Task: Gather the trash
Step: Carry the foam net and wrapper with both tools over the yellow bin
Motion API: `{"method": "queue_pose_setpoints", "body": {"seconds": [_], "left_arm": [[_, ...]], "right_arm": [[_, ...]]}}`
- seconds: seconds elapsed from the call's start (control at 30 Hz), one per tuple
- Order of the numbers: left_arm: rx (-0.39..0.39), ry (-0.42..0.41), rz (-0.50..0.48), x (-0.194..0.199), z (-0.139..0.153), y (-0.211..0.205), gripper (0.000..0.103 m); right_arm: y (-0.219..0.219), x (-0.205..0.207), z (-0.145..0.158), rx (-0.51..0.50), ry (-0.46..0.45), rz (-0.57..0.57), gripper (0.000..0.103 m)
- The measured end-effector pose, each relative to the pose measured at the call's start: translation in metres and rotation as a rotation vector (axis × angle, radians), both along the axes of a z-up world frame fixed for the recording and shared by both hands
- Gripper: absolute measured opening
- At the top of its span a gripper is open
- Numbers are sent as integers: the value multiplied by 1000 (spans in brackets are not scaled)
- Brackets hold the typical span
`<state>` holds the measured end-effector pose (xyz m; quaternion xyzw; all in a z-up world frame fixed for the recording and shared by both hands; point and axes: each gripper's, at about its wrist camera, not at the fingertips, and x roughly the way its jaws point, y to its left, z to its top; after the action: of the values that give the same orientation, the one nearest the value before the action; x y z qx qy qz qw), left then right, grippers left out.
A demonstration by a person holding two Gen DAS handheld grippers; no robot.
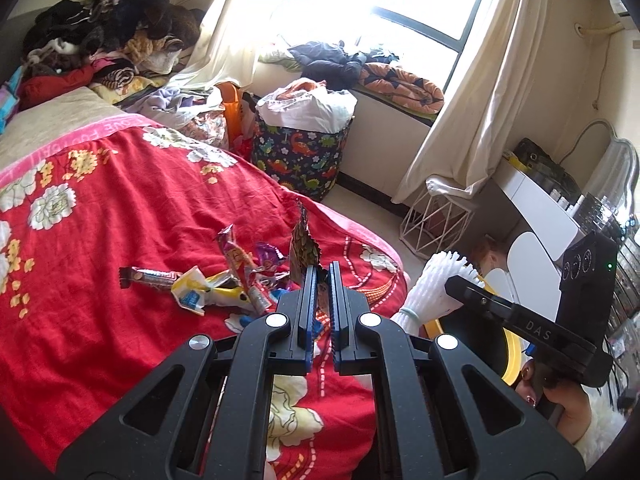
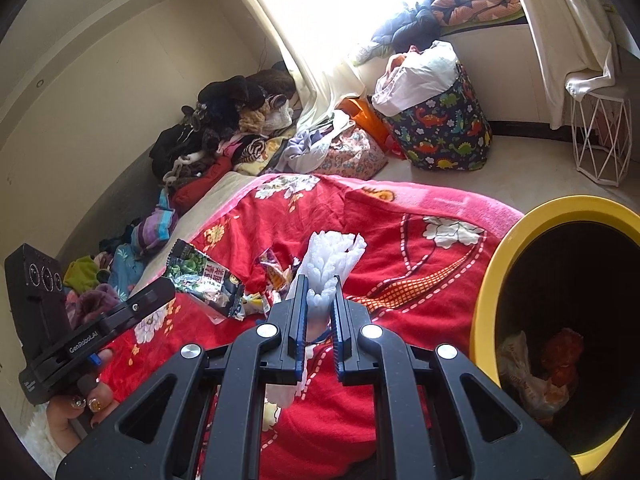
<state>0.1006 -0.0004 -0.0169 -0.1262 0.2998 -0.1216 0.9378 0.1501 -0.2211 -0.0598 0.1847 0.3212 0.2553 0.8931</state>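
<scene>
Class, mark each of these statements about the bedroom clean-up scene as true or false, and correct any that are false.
1. The right hand-held gripper is shut on a white foam net. True.
2. The left hand-held gripper is empty. False: it pinches a snack wrapper by its edge.
3. The yellow-rimmed bin already holds some trash. True: crumpled pieces lie at its bottom.
4. The bed cover is plain blue. False: it is red with a flower print.
5. More wrappers lie on the bed cover. True.
6. The dinosaur-print basket is empty. False: cloth fills it to the top.
</scene>
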Motion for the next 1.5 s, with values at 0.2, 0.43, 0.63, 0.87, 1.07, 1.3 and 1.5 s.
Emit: {"method": "queue_pose_setpoints", "body": {"seconds": [0.2, 0.43, 0.63, 0.87, 1.07, 1.3, 1.5], "left_arm": [[7, -14, -34, 0, 6, -16, 3], [18, -36, -77, 3, 13, -37, 3], [23, -51, -113, 4, 18, -54, 3], [30, -65, -150, 4, 23, -77, 3], [33, -69, -180, 6, 25, -94, 3], [41, -73, -212, 7, 25, -109, 3], [40, -74, -232, 6, 25, -119, 3]], "right_arm": [[-15, -2, 7, 1, -20, -34, 11], [-38, -4, 12, 11, -32, -83, 11], [-58, -6, 16, 13, -43, -132, 11], [-79, -7, 20, 9, -52, -189, 11], [-92, -11, 22, -10, -64, -229, 11], [-106, -16, 23, -48, -82, -275, 11], [-119, -18, 24, -67, -88, -310, 10]]}}
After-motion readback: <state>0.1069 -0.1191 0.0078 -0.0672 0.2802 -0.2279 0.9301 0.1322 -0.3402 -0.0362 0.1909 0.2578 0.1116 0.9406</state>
